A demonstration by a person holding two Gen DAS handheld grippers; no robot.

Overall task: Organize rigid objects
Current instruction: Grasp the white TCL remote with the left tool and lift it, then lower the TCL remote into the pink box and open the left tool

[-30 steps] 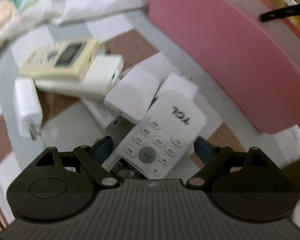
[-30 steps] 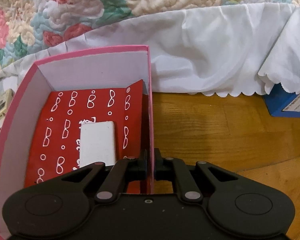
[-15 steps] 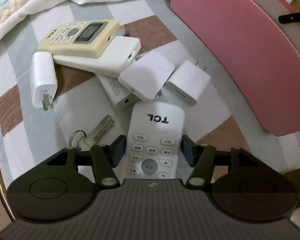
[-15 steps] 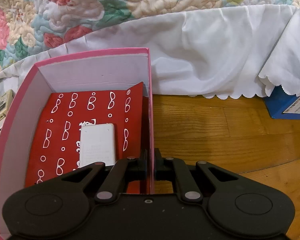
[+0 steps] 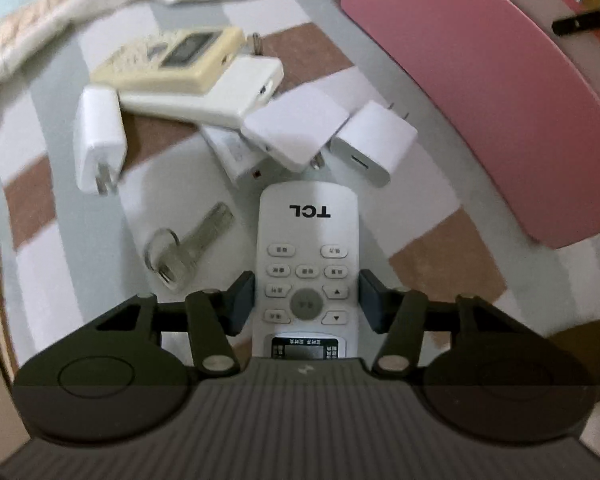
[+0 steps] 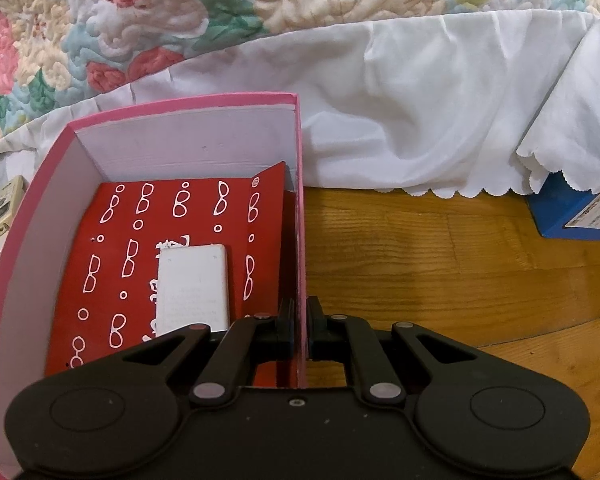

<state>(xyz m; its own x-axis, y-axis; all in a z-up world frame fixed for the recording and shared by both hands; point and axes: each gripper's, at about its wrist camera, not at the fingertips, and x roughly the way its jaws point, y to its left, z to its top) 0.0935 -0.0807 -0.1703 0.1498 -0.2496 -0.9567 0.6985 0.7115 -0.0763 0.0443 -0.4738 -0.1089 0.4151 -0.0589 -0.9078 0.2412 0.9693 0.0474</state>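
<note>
Remote (image 5: 308, 248) lay on the striped cloth, long axis running near-to-far, straddled by your left gripper (image 5: 307, 300), jaws closing, pads apparently not yet pressing. Right gripper (image 6: 300, 330) was clamped on the pink box's (image 6: 296, 200) right wall.

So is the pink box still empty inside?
No, a flat white device already lies on the red patterned liner inside the pink box.
</note>
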